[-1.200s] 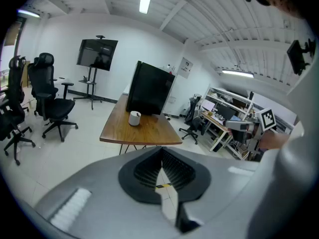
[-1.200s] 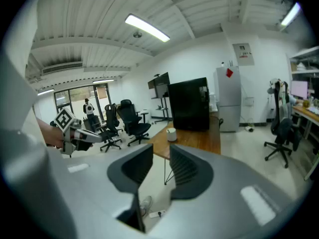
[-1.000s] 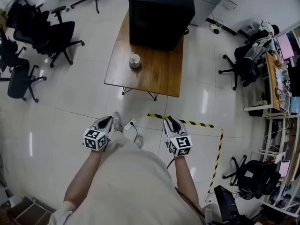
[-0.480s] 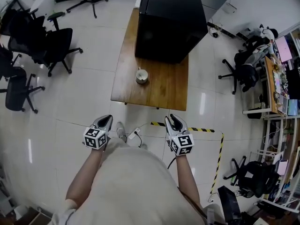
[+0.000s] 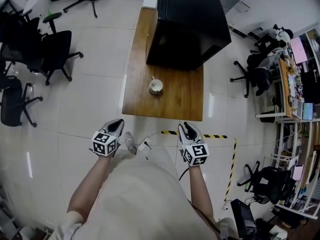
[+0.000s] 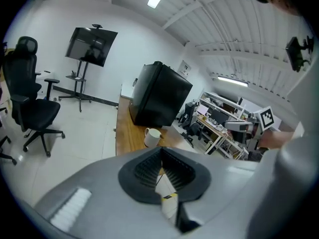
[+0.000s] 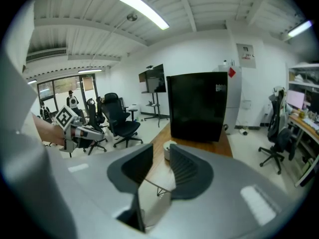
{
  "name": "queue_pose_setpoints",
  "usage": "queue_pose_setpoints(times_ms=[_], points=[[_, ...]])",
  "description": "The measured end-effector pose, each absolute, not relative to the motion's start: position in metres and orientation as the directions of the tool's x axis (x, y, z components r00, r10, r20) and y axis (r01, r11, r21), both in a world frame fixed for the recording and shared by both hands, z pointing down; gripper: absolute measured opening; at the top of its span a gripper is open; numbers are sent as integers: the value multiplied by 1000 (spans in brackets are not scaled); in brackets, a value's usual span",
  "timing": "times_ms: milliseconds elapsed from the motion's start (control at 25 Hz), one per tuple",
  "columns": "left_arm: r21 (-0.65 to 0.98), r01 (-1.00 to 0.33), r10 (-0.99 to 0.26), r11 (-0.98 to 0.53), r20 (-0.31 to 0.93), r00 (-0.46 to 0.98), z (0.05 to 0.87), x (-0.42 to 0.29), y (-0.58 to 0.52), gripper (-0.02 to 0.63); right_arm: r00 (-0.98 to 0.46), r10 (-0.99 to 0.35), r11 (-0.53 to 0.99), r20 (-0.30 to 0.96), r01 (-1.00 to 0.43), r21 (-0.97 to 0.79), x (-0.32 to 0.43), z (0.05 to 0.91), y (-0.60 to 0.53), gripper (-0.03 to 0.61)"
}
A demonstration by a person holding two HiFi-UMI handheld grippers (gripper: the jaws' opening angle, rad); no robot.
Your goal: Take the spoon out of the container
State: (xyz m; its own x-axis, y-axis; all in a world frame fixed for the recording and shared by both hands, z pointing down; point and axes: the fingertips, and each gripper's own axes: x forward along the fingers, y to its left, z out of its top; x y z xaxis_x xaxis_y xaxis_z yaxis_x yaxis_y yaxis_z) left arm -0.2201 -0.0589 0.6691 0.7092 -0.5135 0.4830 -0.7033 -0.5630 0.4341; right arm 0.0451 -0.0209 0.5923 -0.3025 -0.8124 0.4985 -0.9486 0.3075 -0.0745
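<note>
A white mug stands on the near half of a wooden table. A small stub shows at its rim, too small to tell as the spoon. The mug also appears in the left gripper view and, past the pads, in the right gripper view. Both grippers hang over the floor, short of the table's near edge. My left gripper has its tips together and holds nothing. My right gripper has a gap between its pads with nothing in it.
A big black cabinet fills the table's far end. Office chairs stand at the left, desks and chairs at the right. Yellow-black tape and a white power strip with its cable lie on the floor by the feet.
The person has walked toward the table, so the table and mug sit closer to both grippers. The jaws of both look unchanged.
</note>
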Motion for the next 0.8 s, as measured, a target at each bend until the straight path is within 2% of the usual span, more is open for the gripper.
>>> queue_pose_setpoints(times_ms=[280,560,800], points=[[408,-649,-453,-642,481,751,665,-214,-67,-18,-306,-810,324,500,-945,-53,28,590,-39,100],[429,-672,-475,-604,483,736,669,-200,-70,-18,-352,-793,387,497,-921,-34,24,598,-67,100],[422,-721,-521,-550,502,691,664,-195,-87,-18,-404,-736,465,543,-885,-27,22,619,-102,100]])
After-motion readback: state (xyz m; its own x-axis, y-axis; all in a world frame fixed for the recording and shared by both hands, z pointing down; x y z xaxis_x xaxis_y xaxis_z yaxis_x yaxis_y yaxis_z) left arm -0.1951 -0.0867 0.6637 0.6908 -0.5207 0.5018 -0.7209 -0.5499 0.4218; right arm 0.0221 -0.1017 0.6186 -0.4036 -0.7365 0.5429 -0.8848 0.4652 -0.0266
